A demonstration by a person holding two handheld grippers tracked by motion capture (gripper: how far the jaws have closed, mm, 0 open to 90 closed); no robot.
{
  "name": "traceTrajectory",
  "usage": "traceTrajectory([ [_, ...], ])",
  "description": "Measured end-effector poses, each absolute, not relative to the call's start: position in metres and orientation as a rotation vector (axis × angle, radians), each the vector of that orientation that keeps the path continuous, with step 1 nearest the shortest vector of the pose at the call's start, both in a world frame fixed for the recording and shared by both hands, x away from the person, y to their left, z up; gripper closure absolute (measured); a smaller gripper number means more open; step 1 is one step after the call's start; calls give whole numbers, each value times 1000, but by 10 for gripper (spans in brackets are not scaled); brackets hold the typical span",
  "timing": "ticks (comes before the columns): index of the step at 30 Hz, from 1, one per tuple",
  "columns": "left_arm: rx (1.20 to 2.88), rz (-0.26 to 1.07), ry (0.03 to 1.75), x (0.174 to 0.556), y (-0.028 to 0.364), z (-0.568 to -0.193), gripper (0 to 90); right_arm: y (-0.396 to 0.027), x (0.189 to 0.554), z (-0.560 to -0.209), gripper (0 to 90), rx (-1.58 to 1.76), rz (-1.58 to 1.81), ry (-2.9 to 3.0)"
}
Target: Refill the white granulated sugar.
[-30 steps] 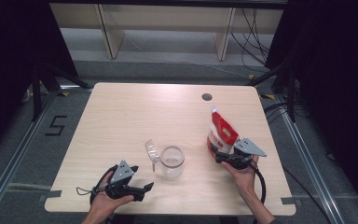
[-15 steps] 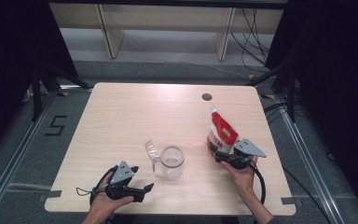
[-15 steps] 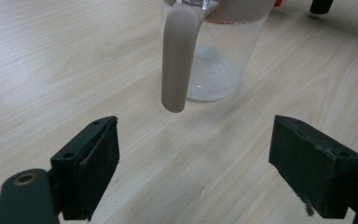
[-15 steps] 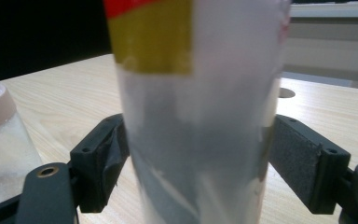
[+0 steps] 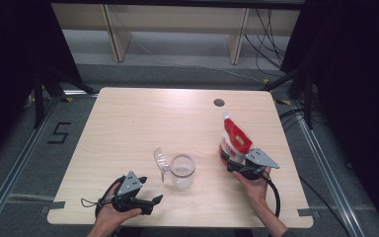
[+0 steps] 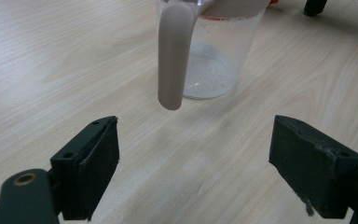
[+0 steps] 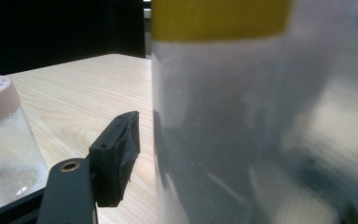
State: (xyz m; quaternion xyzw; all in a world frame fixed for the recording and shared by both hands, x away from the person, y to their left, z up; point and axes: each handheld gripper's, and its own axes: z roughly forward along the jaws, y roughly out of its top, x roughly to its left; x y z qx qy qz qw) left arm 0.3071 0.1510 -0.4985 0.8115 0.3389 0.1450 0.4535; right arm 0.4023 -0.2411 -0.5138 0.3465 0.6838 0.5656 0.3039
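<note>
A red and white pouch [image 5: 234,138] stands upright on the right half of the wooden table [image 5: 143,118]. My right gripper [image 5: 230,164] is at its base, and the pouch [image 7: 242,116] sits between the jaws. They have just been closing on it. A narrow gap still shows between the one visible finger [image 7: 116,158] and the pouch; the other jaw is hidden. A clear jug [image 5: 181,171] with a beige handle [image 6: 172,51] stands mid-table with a thin layer of white grains at the bottom. My left gripper [image 5: 155,201] lies near the front edge, open and empty, pointing at the jug [image 6: 214,56].
A round cable hole [image 5: 219,102] sits in the table's far right part. Pale shelving [image 5: 177,19] stands on the floor behind the table, with cables [image 5: 271,29] beside it. Dark curtains close off both sides.
</note>
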Motion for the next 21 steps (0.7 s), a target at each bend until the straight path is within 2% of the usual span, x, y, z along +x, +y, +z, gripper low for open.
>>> traceTrajectory([
  [7,1992,350,833,307,150,-499,156,-242,401,-517,358,941,1476,1800],
  [11,1989,348,839,307,149,-500,155,-243,401,-517,409,1014,1494,1795],
  [21,1993,347,835,307,148,-500,156,-242,401,-517,434,997,1476,1793],
])
